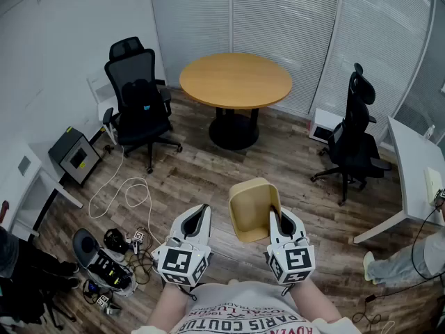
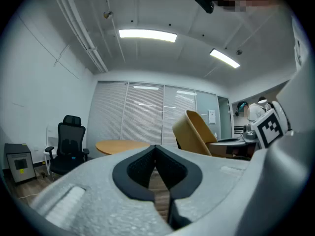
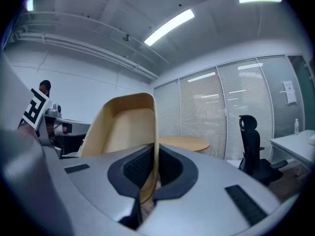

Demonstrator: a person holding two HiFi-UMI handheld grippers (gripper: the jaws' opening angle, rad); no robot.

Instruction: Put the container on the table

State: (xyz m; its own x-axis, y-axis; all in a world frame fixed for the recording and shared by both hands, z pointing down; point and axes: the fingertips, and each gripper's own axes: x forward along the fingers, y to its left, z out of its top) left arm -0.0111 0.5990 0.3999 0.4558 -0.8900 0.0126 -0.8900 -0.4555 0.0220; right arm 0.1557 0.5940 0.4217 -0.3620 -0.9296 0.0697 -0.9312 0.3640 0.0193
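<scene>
A tan open-topped container [image 1: 253,207] hangs in the air above the wooden floor, and my right gripper [image 1: 280,223] is shut on its right wall. In the right gripper view that container [image 3: 129,128] fills the left centre, its wall pinched between the dark pads [image 3: 169,167]. My left gripper [image 1: 198,221] is shut and holds nothing; its jaws meet at the left gripper [image 2: 156,176]. The container [image 2: 197,132] shows to its right. The round wooden table [image 1: 235,79] stands ahead, also visible as the table [image 2: 123,145] and the table [image 3: 185,142].
A black office chair [image 1: 138,101] stands left of the table, another chair [image 1: 354,140] to the right. A white desk [image 1: 416,164] is at the far right. Cables and gear [image 1: 108,259] litter the floor at the left, near a small grey box [image 1: 75,156].
</scene>
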